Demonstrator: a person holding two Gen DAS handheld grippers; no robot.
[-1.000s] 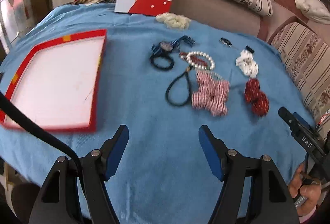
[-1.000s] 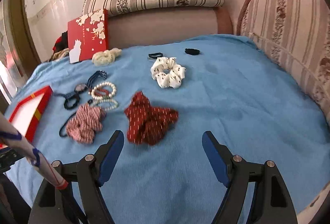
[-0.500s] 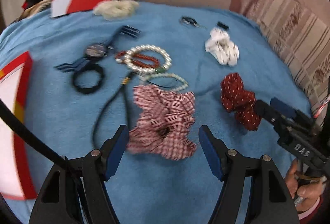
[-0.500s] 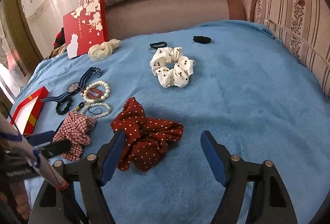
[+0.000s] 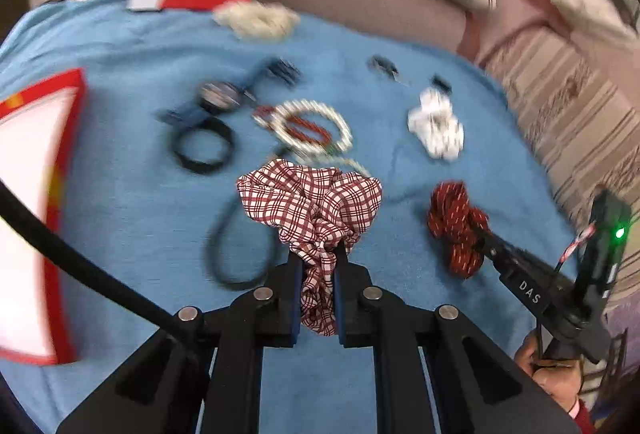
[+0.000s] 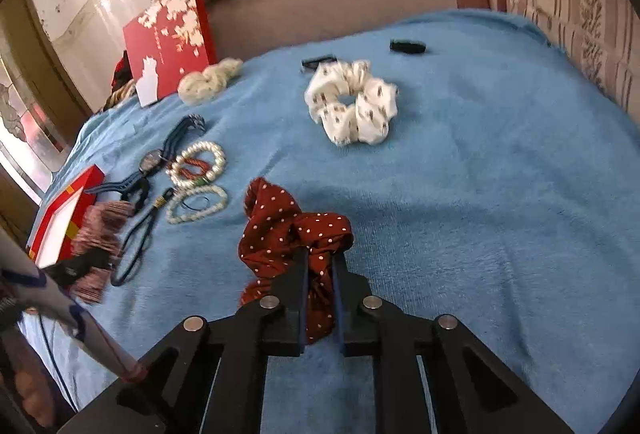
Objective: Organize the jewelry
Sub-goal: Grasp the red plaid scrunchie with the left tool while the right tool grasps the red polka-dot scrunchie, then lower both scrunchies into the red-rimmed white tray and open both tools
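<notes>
My left gripper (image 5: pixel 317 254) is shut on a red-and-white checked scrunchie (image 5: pixel 312 198), which bunches up in front of the fingers. My right gripper (image 6: pixel 320 262) is shut on a dark red dotted scrunchie (image 6: pixel 288 226), which also shows in the left wrist view (image 5: pixel 456 222). On the blue cloth (image 6: pixel 480 174) lie pearl bracelets (image 6: pixel 198 164), a white patterned scrunchie (image 6: pixel 352 106), a watch (image 6: pixel 152 160), a black hair tie (image 5: pixel 204 146) and a black cord loop (image 5: pixel 240 250). An open red box (image 5: pixel 32 194) with a white inside lies at the left.
A red flowered lid (image 6: pixel 168 38) leans against the sofa back with a cream scrunchie (image 6: pixel 208 78) beside it. Small black clips (image 6: pixel 408 45) lie at the far side. Striped sofa cushions (image 6: pixel 568 6) ring the cloth at the back and right.
Both grippers have moved forward and closed. The left one took hold of the checked scrunchie, the right one took hold of the dotted scrunchie.
</notes>
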